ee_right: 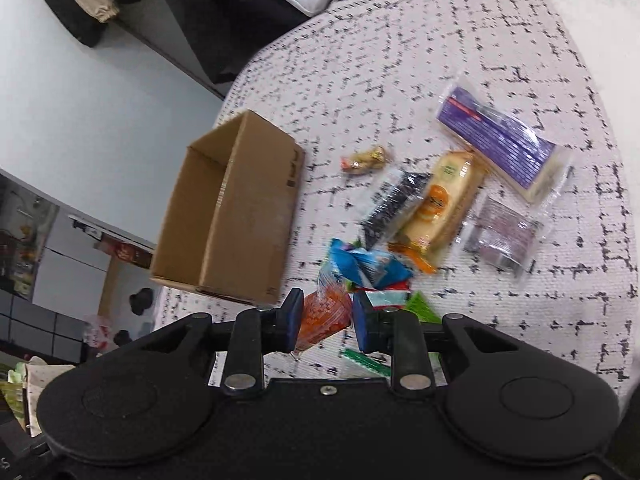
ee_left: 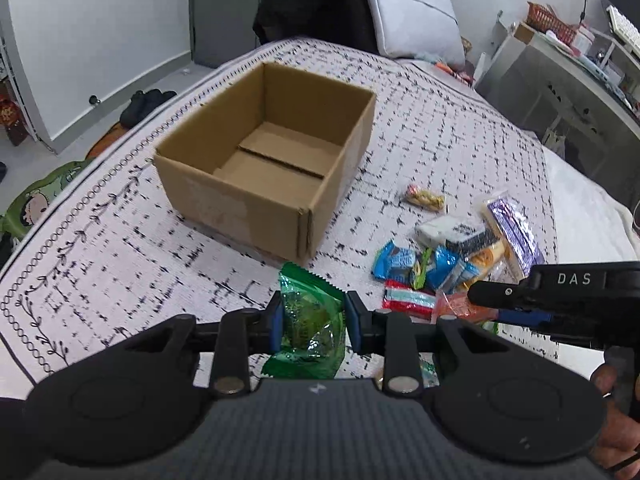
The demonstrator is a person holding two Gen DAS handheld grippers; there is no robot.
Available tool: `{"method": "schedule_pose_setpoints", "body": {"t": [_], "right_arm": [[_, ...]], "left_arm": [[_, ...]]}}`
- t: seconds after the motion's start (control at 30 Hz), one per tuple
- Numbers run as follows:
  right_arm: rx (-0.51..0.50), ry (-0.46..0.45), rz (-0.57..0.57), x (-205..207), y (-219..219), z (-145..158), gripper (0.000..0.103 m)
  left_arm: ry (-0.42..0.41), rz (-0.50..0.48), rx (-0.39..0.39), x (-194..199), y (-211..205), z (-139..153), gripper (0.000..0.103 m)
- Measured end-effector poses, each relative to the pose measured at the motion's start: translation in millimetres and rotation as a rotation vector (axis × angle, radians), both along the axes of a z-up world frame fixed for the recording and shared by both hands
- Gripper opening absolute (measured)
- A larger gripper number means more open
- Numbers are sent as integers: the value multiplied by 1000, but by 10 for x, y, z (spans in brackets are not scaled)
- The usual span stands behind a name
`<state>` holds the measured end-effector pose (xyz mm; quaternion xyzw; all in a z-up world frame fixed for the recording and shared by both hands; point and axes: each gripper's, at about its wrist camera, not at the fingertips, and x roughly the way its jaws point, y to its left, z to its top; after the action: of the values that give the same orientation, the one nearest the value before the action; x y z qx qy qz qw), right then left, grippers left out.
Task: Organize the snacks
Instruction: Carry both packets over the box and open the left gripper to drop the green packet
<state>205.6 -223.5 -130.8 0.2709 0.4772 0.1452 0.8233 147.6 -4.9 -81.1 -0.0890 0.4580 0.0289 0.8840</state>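
Tools [ee_left: 313, 323] [ee_right: 325, 319]: two; box [ee_left: 256, 184]: one

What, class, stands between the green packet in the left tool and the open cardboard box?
Nothing visible. The green packet, clamped in the left tool, faces the empty cardboard box across bare bedspread.

A bed covered by a white blanket [ee_left: 420, 128] with black dashes filled most of both views. At twelve o'clock in the left wrist view a grey pillow [ee_left: 412, 12] leaned upright at the head of the bed, with a dark garment [ee_left: 304, 4] hanging just beside it at eleven. At two o'clock stood a grey desk [ee_left: 560, 80] carrying a red basket [ee_left: 550, 20] and a white keyboard [ee_left: 624, 28]. At nine o'clock, dark shoes [ee_left: 146, 104] lay on the floor near a white wall panel [ee_left: 96, 40]. A green cartoon-print cushion [ee_left: 36, 200] lay beside the bed's edge, lower left.
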Motion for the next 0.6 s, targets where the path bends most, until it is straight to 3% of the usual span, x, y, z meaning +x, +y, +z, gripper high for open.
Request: {"method": "schedule_pose_setpoints", "body": {"t": [0.6], "right_arm": [[104,-115,35,326,345,217,26]], "left_arm": [[-68,29,5,110,292,238,30]]}}
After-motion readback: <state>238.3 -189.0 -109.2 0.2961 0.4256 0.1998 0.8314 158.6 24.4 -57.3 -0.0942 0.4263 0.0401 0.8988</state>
